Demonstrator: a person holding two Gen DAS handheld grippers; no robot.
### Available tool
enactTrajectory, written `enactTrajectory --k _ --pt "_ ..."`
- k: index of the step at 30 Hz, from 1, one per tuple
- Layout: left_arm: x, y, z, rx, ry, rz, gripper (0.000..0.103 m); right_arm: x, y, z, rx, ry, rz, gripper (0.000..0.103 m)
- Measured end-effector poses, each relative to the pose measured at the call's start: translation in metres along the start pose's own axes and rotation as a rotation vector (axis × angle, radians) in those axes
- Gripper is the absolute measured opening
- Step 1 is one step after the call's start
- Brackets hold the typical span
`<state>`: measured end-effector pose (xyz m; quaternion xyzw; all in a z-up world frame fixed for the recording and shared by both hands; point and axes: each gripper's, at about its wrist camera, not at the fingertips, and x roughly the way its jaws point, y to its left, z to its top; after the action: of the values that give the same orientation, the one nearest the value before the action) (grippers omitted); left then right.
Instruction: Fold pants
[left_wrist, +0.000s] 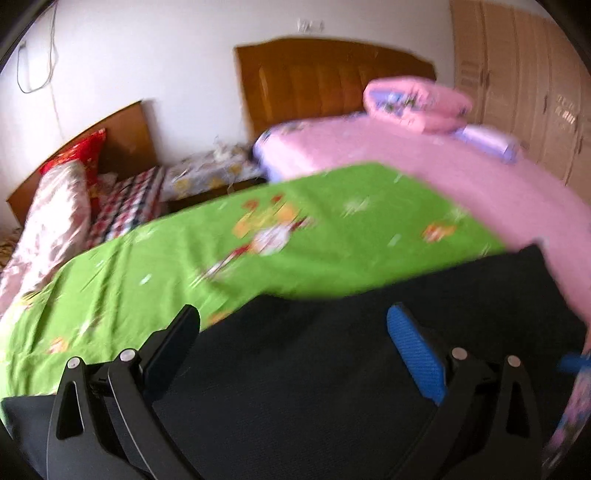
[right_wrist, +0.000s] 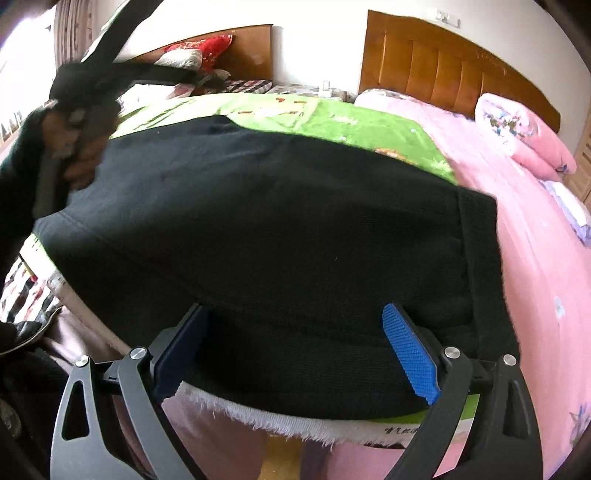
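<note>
We have the black pants (right_wrist: 266, 206) lying flat on the green sheet (right_wrist: 369, 125) at the near edge of the bed (right_wrist: 535, 258), and they already look like a compact folded block, with a ribbed band along the right side. Our right gripper (right_wrist: 295, 347) hovers at the near edge of the cloth with its jaws spread wide, one on each side of the hem and nothing pinched between them. Our left gripper (left_wrist: 291, 350) is likewise released, poised over the dark fabric (left_wrist: 332, 369); the left wrist view is blurred, so we cannot say whether it touches the cloth. In the right wrist view the hand (right_wrist: 79, 155) holding the left tool shows at the pants' far left corner. We judge that we are between folds, or near the finish: one fold seems done and both grippers are free. The next move probably calls for closing on the near edge or corners and carrying them across evenly, without dragging the sheet beneath.
</note>
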<state>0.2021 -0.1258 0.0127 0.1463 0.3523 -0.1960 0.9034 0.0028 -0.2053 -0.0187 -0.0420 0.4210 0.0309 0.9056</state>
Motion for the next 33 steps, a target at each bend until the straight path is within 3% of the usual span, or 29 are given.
enactTrajectory --k 3,7,10,12,13,14,18,20,24,26,28,31,33 --pt "0.008 0.020 -0.031 0.003 0.092 0.046 0.101 -0.003 0.002 0.019 -0.013 -0.035 -0.012 0.092" --pt "-0.001 0.057 -0.061 -0.073 0.116 0.102 0.101 0.013 -0.003 0.056 -0.028 -0.061 0.019 0.092" --pt "-0.003 0.090 -0.070 -0.183 0.149 0.101 0.101 0.055 -0.021 0.084 0.016 0.001 0.022 0.092" --pt "0.003 0.103 -0.074 -0.236 0.184 0.068 0.101 0.094 -0.039 0.091 0.076 0.111 -0.021 0.092" --pt "0.006 0.105 -0.075 -0.251 0.199 0.046 0.101 0.105 -0.048 0.093 0.109 0.130 0.005 0.092" --pt "0.011 0.107 -0.076 -0.263 0.220 0.028 0.101 0.106 -0.057 0.095 0.154 0.124 0.044 0.093" --pt "0.024 0.105 -0.077 -0.257 0.260 0.048 0.101 0.082 -0.044 0.118 0.175 0.073 -0.007 0.094" --pt "0.024 0.104 -0.077 -0.255 0.259 0.053 0.101 0.077 -0.020 0.134 0.126 0.049 0.067 0.094" --pt "0.019 0.113 -0.079 -0.305 0.231 0.023 0.101 0.114 0.048 0.171 -0.070 0.092 0.099 0.094" --pt "0.002 0.124 -0.083 -0.363 0.169 0.022 0.101 0.141 0.062 0.181 -0.079 0.148 0.121 0.094" --pt "-0.031 0.140 -0.093 -0.418 0.074 0.007 0.101 0.168 0.063 0.183 -0.056 0.210 0.080 0.094" --pt "-0.087 0.174 -0.128 -0.466 -0.036 0.080 0.101 0.157 0.061 0.184 0.011 0.143 0.068 0.096" --pt "-0.117 0.208 -0.159 -0.525 -0.055 0.147 0.101 0.141 0.073 0.183 -0.006 0.086 0.060 0.096"
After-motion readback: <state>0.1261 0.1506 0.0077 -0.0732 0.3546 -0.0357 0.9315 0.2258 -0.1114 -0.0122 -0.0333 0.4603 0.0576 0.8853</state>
